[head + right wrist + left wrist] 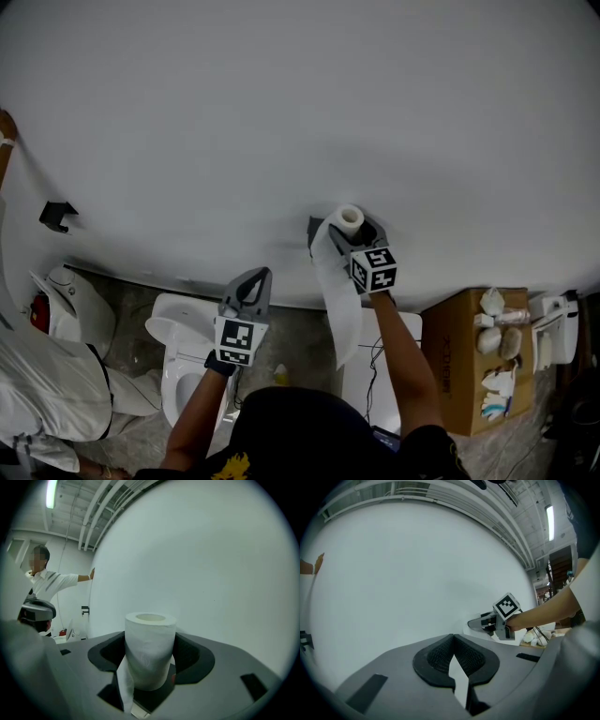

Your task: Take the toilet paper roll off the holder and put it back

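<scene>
White toilet paper roll (150, 654), upright, loose tail hanging, clamped in right gripper (151, 639) fingers, left gripper (453, 637) closed, empty

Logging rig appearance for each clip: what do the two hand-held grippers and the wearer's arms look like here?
The left hand-held gripper and right hand-held gripper are both grey, with black textured pads and a black-and-white square-marker cube each. Forearms are uncovered; the top is dark.
</scene>
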Demonstrator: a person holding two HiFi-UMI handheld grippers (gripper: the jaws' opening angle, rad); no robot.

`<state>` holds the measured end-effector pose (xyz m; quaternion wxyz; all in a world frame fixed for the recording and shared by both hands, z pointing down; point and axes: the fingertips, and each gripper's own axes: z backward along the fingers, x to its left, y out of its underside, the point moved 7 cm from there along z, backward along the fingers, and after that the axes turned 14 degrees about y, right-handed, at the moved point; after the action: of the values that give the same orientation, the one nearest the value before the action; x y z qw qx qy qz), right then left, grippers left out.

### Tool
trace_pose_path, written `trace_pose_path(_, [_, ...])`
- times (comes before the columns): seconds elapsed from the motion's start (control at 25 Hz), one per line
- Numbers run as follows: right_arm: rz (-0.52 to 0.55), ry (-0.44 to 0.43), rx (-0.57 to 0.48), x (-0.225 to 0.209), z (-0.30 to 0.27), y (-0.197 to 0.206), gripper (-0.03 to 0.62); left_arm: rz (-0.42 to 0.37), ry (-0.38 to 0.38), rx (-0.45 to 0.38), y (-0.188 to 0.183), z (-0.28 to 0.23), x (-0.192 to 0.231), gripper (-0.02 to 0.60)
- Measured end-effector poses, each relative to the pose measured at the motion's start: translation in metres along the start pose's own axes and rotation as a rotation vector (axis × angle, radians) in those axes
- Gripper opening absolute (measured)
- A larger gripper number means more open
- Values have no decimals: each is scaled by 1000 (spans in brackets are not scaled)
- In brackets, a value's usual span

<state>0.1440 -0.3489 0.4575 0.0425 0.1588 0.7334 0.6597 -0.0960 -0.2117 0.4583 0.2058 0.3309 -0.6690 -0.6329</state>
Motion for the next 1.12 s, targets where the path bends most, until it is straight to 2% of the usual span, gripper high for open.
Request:
trace_pose_path(0.6, [1,15,4,0,3,-1,321,1,-16,7,-2,5,-2,18])
trace_pose_path(1.12, [-7,26,7,-10,32,3,304,-8,7,-3,-8,6,-27,18])
